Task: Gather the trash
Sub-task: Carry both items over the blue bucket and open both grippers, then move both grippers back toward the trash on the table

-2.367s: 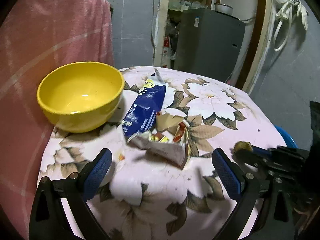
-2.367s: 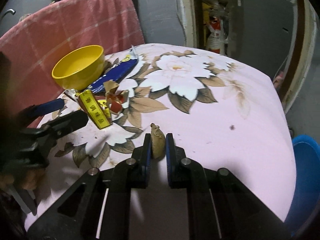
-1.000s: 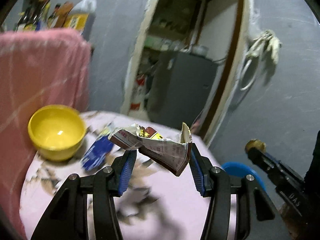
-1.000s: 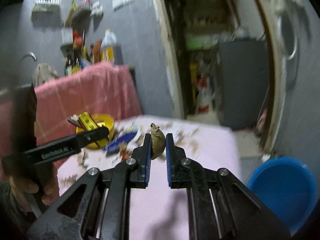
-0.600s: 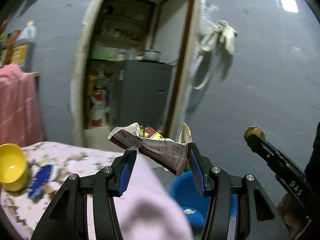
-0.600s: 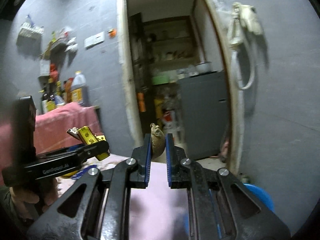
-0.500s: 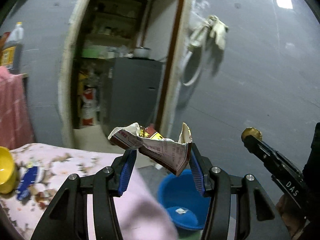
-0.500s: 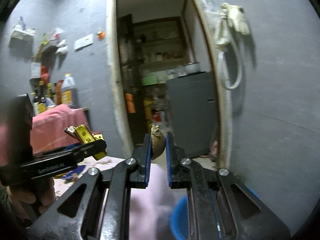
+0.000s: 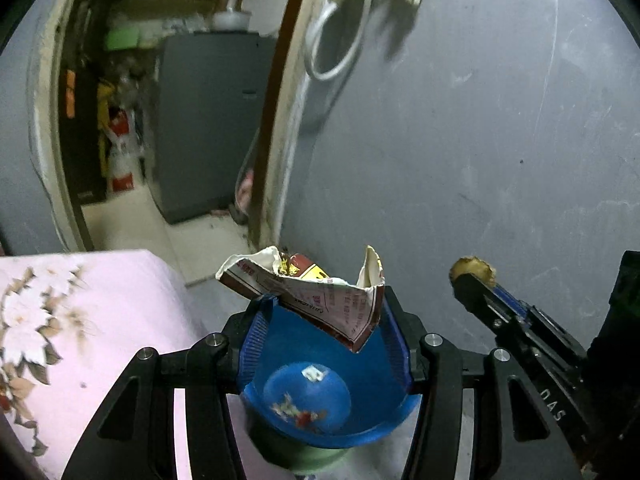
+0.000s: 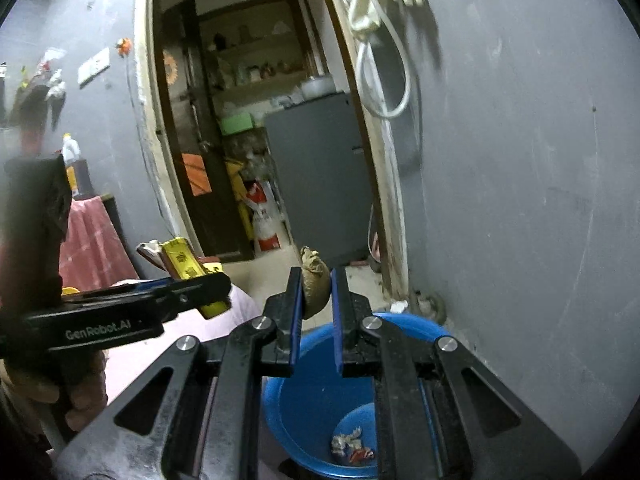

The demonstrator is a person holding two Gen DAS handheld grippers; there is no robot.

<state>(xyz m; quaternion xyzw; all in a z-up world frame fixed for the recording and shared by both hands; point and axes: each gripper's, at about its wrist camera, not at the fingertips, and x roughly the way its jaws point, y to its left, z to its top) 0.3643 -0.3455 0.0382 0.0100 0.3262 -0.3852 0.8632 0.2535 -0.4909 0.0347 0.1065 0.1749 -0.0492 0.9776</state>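
My left gripper [image 9: 320,316] clamps a crumpled printed paper wrapper [image 9: 316,294] above the round blue plastic bin [image 9: 360,368]. My right gripper [image 10: 316,294] pinches a small brown wrinkled scrap [image 10: 314,286] over that bin's rim.

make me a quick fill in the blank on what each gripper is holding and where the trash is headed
1. The left gripper is shut on a crumpled ____.
2. The right gripper pinches a small ____ lump.
3. Both grippers are held above a ____ bin.
4. The floral cloth on the table is mostly ____.

Missing words: wrapper; brown; blue; pink
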